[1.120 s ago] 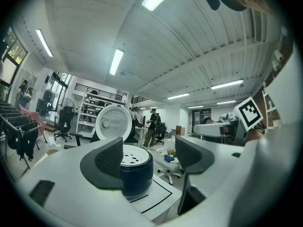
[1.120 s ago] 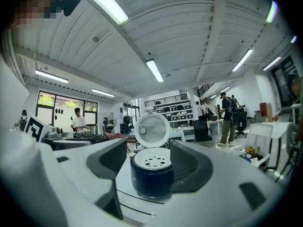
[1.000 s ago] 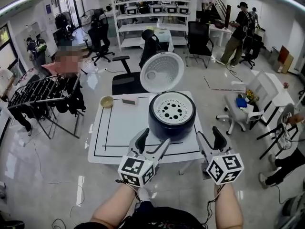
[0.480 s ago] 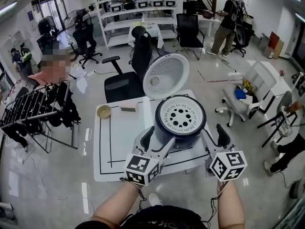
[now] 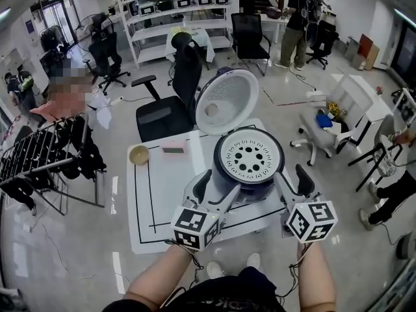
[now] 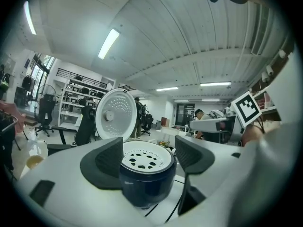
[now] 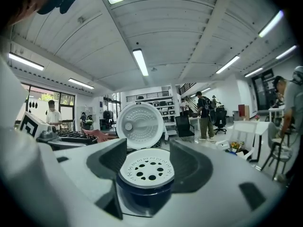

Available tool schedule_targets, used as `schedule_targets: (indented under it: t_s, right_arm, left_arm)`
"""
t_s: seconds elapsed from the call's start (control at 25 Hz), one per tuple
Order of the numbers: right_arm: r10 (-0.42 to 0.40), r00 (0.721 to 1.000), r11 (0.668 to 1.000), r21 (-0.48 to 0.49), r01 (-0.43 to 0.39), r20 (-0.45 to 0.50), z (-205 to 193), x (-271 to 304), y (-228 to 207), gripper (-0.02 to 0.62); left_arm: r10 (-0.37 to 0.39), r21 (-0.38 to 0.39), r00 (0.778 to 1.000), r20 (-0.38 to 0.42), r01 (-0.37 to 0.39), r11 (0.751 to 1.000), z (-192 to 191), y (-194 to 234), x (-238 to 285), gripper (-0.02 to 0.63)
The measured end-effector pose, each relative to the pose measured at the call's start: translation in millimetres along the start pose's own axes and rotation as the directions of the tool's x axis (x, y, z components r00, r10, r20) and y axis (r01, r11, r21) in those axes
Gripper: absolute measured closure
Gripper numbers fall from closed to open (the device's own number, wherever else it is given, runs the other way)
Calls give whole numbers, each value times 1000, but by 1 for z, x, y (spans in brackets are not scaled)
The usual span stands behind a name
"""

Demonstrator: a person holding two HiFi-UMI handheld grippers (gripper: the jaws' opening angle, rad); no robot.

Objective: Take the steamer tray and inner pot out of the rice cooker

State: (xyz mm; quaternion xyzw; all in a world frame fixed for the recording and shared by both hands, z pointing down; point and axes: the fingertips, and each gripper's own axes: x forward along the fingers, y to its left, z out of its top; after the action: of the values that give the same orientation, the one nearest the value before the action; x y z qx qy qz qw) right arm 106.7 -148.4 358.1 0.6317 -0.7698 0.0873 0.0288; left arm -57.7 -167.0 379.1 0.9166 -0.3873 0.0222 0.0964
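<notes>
Lid [image 5: 226, 101] up on the one rice cooker [image 5: 250, 186], tilted back, away from the person. One steamer tray [image 5: 249, 156] lies flat in its mouth, holes up. Left gripper [image 5: 211, 190] and right gripper [image 5: 292, 182] hover at the cooker's near side, jaws wide apart, empty.

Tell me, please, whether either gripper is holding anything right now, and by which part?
Nothing is held: the left gripper and right gripper both have jaws apart and empty, near the round dark blue rice cooker.
</notes>
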Motion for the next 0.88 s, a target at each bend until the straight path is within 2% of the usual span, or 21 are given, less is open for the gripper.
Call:
schedule_targets:
  t_s: [0.36, 0.68, 0.88]
  right_arm:
    - [5, 999, 998, -68, -8, -47, -7, 36, -12, 325]
    - [15, 994, 981, -189, -35, -106, -22, 86, -32, 325]
    - [27, 987, 978, -198, -59, -158, -38, 114, -46, 325]
  left_arm:
    - [54, -9, 998, -28, -55, 998, -7, 16, 12, 272]
    - [115, -17, 992, -58, -116, 993, -15, 36, 51, 272]
    - [141, -16, 984, -109, -144, 989, -29, 46, 77, 272]
